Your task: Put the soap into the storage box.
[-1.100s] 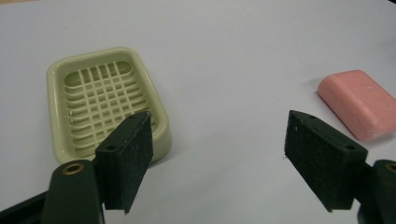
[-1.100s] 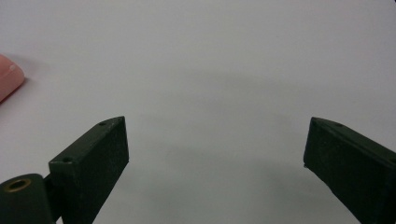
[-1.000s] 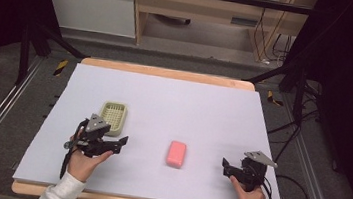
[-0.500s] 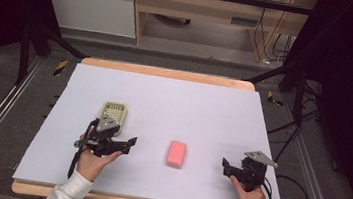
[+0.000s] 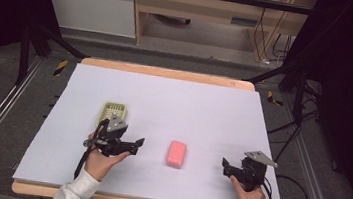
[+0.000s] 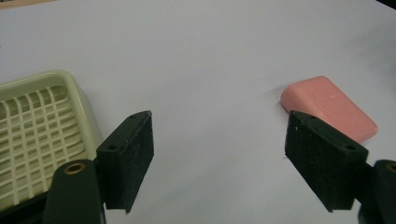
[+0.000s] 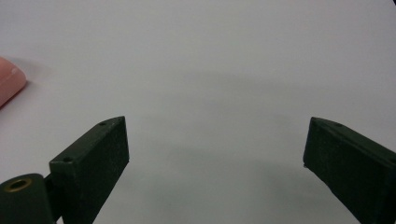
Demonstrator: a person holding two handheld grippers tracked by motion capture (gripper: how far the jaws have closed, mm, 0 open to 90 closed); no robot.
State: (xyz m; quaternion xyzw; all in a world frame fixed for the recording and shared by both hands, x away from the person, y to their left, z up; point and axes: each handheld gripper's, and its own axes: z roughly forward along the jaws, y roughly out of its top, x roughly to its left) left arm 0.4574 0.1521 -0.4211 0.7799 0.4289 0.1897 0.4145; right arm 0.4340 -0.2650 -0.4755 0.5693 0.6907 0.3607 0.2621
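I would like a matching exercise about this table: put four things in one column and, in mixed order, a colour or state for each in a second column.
Things:
1. soap bar
2. soap dish
3. left hand-held gripper
4. table cover

Colour or state:
A. pale green, with a grid floor
B. open, nothing between its jaws
C. pink, lying flat
D. light grey-blue, spread over the wooden table

Pairs: 1-C, 2-A, 3-B, 4-D
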